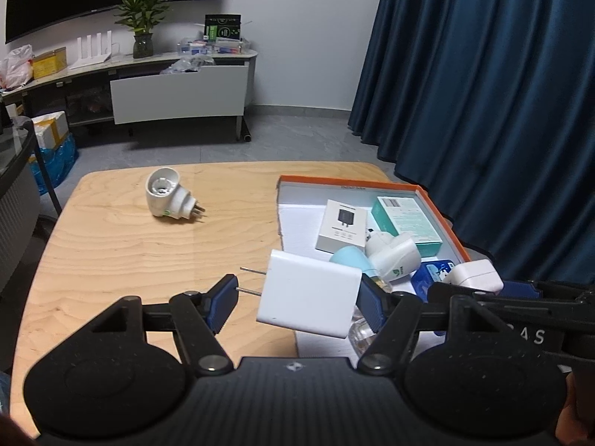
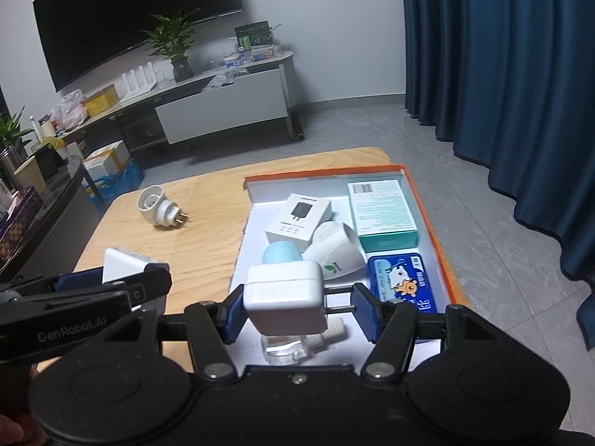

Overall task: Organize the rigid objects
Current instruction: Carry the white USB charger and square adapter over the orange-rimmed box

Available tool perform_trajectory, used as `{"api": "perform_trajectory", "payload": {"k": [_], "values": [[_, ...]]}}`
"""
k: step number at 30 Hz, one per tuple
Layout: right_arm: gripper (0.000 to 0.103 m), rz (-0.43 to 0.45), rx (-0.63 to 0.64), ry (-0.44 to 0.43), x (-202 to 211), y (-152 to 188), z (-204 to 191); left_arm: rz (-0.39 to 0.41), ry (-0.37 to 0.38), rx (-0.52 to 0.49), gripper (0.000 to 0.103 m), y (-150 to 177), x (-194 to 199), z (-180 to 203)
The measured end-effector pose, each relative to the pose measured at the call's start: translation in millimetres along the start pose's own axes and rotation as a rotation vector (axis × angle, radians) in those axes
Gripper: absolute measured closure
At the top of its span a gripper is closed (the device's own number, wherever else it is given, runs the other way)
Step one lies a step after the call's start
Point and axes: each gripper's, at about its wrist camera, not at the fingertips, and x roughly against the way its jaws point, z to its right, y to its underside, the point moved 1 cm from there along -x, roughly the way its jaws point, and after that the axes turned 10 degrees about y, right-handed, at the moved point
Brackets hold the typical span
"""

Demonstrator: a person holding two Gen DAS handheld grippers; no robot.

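Left wrist view: my left claw [image 1: 299, 297] is clamped on a flat white wall charger with two metal prongs [image 1: 310, 295], held over the near-left edge of the orange-rimmed white box [image 1: 353, 180]. I'd say I'm mid-drop-off. A white round socket adapter [image 1: 165, 195] is lying out on the light wooden table [image 1: 111, 252], probably next.

Right wrist view: my right claw [image 2: 299, 310] is pinching a small white cube charger [image 2: 284, 297] over the box's near end. Free floor there is tight: a clear plastic bottle [image 2: 286, 347] sits right underneath, with a blue cartoon-printed tin [image 2: 403, 282] and a white cone-shaped plug with a green leaf logo [image 2: 336, 252] crowding in.
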Motion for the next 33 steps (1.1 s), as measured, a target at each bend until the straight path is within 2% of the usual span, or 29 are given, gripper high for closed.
{"api": "perform_trajectory", "payload": {"k": [18,33], "values": [[0.031,0.002,-0.046,0.021,-17,-20,43,-0.059,0.055,-0.046,0.034,1,-34,27],[0.031,-0.01,-0.026,0.026,-35,-37,52,-0.112,0.122,-0.102,0.034,2,-64,60]]}}
